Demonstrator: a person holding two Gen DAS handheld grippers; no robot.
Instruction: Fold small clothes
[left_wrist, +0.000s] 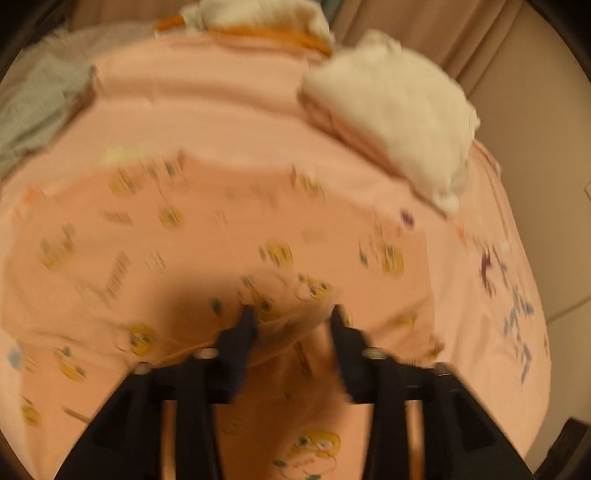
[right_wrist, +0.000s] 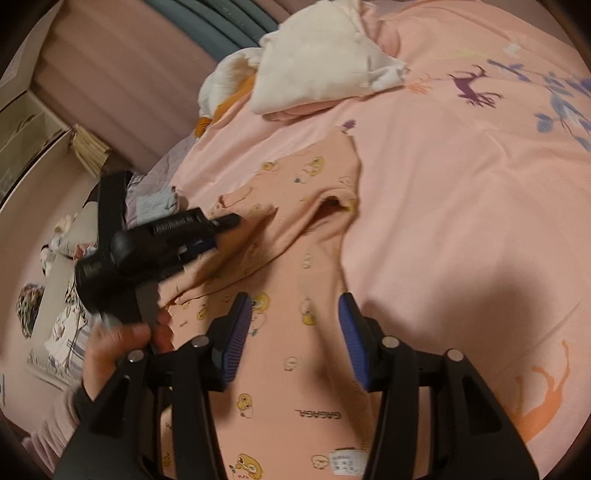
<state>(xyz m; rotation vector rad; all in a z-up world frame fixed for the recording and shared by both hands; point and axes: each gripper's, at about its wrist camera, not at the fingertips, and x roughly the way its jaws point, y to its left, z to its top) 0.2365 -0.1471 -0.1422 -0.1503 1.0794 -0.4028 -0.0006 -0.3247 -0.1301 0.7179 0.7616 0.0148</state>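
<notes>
A small peach garment printed with yellow cartoon figures (right_wrist: 295, 266) lies spread on the pink bedsheet (right_wrist: 461, 206). My right gripper (right_wrist: 293, 306) is open just above its middle, jaws wide apart, holding nothing. My left gripper (left_wrist: 291, 314) is open low over the same garment (left_wrist: 221, 229), which bunches between the black fingers; that view is blurred. The left gripper also shows in the right wrist view (right_wrist: 229, 221), held in a hand at the garment's left part.
A folded white and pink cloth pile (right_wrist: 317, 62) lies at the far side of the bed, also in the left wrist view (left_wrist: 391, 110). A white and orange cloth (left_wrist: 258, 18) and a grey cloth (left_wrist: 40, 107) lie beyond. Curtains and a shelf (right_wrist: 33, 129) stand off the bed.
</notes>
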